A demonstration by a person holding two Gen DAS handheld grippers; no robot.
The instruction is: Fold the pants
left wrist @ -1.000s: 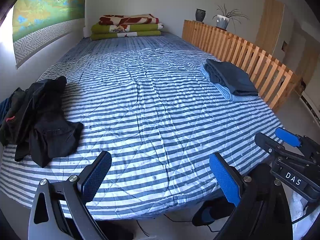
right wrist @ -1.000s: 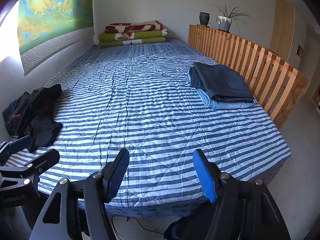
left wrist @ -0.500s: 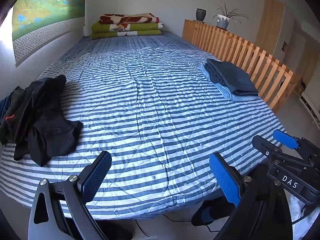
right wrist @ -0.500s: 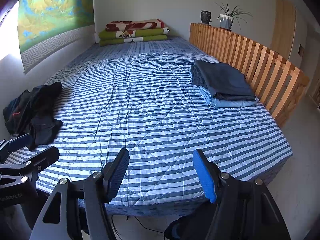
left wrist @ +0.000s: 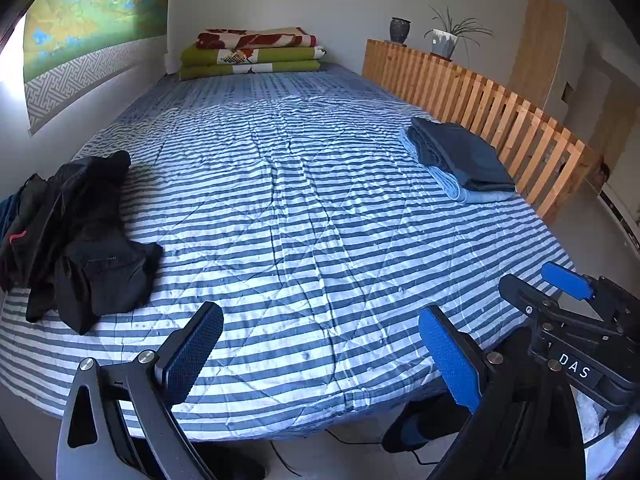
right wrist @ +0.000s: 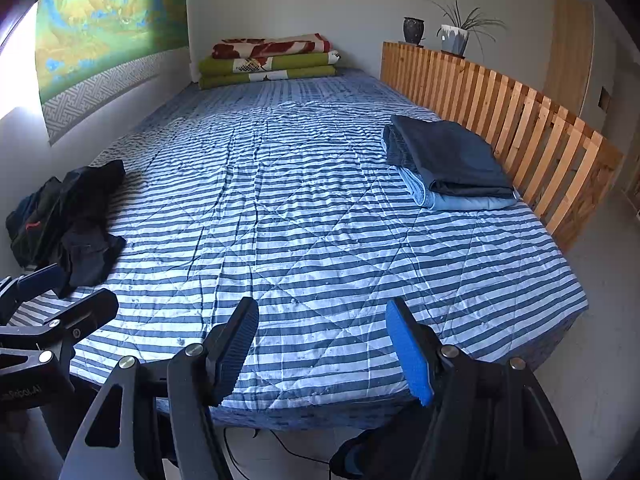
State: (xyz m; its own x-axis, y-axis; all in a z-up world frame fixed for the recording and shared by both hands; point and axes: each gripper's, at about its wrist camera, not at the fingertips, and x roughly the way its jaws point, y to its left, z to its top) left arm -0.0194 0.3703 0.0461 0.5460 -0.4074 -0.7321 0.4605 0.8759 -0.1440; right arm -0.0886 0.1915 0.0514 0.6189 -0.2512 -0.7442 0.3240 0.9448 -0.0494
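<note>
— Where's my left wrist camera looking from?

— From just off the near end of the bed (left wrist: 320, 208), tilted down along the left gripper (left wrist: 320, 356), facing the far wall. The right gripper (left wrist: 568, 292) pokes in at its right edge.

— And my right wrist one?

— Same near end, a little further right, also angled down along its own fingers; the left gripper shows at its left edge.

— What do I get in both?

— The whole striped bed, the dark heap (right wrist: 68, 216) at near left, the folded stack (right wrist: 448, 164) on the right, and the wooden rail (right wrist: 520, 120).
</note>
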